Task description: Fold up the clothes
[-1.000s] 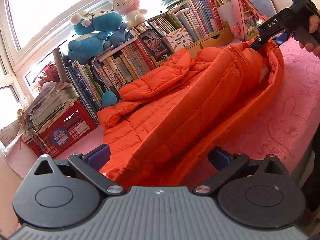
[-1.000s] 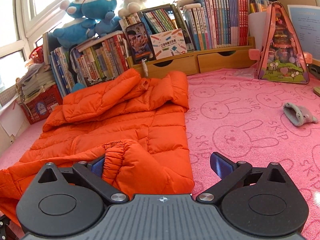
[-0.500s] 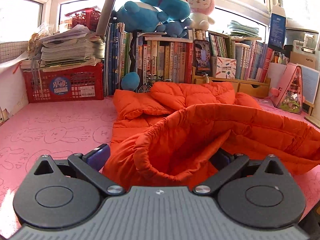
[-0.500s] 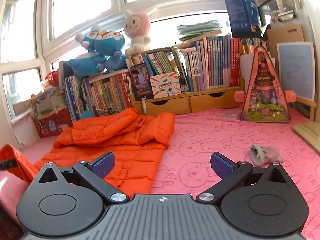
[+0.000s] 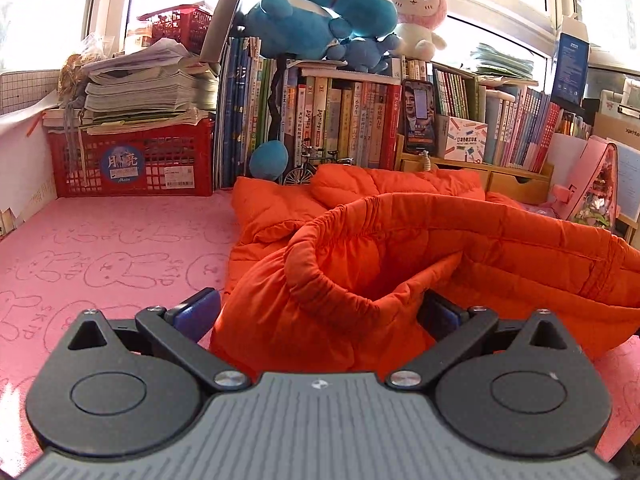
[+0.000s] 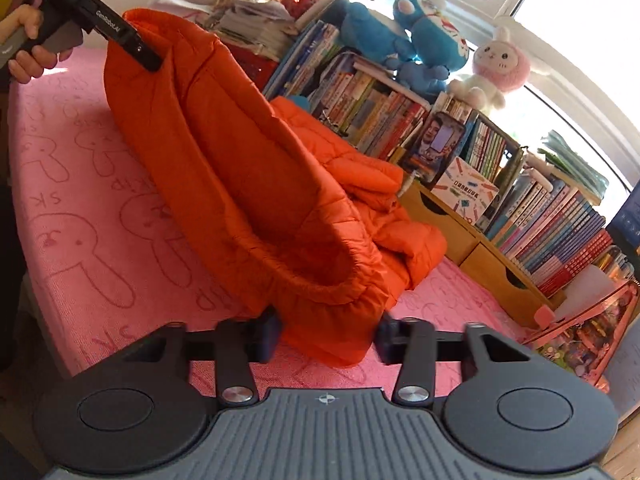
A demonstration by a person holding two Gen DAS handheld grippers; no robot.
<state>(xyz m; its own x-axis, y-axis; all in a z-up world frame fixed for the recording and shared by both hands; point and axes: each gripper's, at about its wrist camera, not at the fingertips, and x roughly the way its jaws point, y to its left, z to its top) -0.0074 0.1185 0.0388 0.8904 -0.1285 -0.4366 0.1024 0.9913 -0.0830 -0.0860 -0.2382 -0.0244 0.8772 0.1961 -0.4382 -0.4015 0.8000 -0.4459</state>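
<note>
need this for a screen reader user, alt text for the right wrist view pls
The right hand-held gripper is closing on the elastic hem of an orange jacket, whose far corner the left hand-held gripper lifts off a pink mat. Books and plush toys line the window behind.

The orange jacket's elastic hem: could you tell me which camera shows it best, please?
The right wrist view: the gathered hem runs unbroken from the right tool towards the left tool. The left wrist view shows only one lifted corner.

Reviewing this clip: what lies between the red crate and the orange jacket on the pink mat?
Only bare pink mat lies between the red crate and the orange jacket, seen in the left wrist view.
</note>
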